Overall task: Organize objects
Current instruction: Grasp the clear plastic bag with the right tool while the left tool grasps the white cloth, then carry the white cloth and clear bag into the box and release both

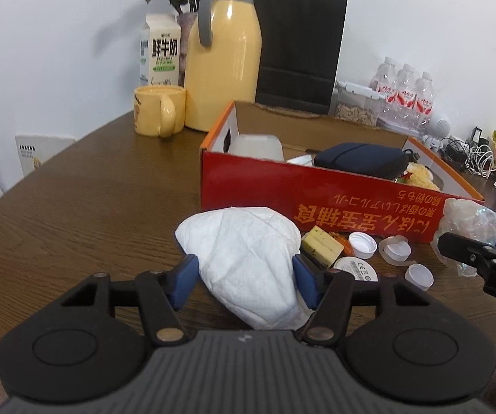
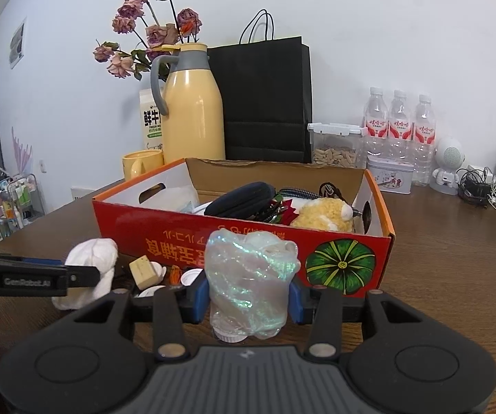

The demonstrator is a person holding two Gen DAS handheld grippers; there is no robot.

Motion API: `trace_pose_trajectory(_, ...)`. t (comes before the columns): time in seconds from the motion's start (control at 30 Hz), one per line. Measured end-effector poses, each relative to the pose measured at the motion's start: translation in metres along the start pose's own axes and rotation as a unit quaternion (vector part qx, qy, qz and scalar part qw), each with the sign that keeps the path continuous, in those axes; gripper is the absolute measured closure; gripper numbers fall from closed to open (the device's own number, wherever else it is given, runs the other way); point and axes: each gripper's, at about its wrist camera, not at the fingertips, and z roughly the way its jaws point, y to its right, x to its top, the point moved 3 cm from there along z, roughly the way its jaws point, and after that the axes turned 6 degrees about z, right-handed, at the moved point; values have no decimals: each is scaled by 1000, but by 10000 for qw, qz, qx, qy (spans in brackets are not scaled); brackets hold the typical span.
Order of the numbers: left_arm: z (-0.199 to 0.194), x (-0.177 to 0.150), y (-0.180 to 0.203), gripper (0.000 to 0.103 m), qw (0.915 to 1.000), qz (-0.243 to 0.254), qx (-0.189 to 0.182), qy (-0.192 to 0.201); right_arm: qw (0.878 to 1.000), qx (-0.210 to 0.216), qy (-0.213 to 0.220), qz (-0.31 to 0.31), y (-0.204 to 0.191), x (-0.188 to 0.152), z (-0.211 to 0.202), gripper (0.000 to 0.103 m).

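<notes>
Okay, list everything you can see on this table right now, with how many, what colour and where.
cardboard box: one, red, table centre
white tissue: one, between the left pads
crumpled plastic bottle: one, clear, in the right gripper
bottle caps: three, white, before the box
sponge piece: one, yellow, beside the caps
thermos jug: one, yellow, behind the box
mug: one, yellow, left of the jug
milk carton: one, white, behind the mug
paper bag: one, black, against the wall
water bottles: three, clear, back right
left gripper: closing on the tissue
right gripper: gripping the bottle
</notes>
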Motion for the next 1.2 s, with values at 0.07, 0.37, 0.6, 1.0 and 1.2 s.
trace_pose_trajectory(0.07,-5,2,-2,42,10000,44,9,84,10000,5,30,-1,0,0,-1,60)
trace_pose_trajectory(0.37,-27,42,3,42,9965,332,-152,754,9995,37,289,-75,-2,17,-9,60)
trace_pose_trajectory(0.6,-13,83,22,42,9920,555,-316,1093,9983,-123,523,-242,3,53,-1,60)
trace_pose_trajectory(1.0,48,120,41,42,9915,623,-446,1055,9982,-323,493,-116,22,108,62,60)
trace_pose_trajectory(1.2,76,124,47,42,9931,650,-360,906,9992,-263,317,9,27,114,93,60)
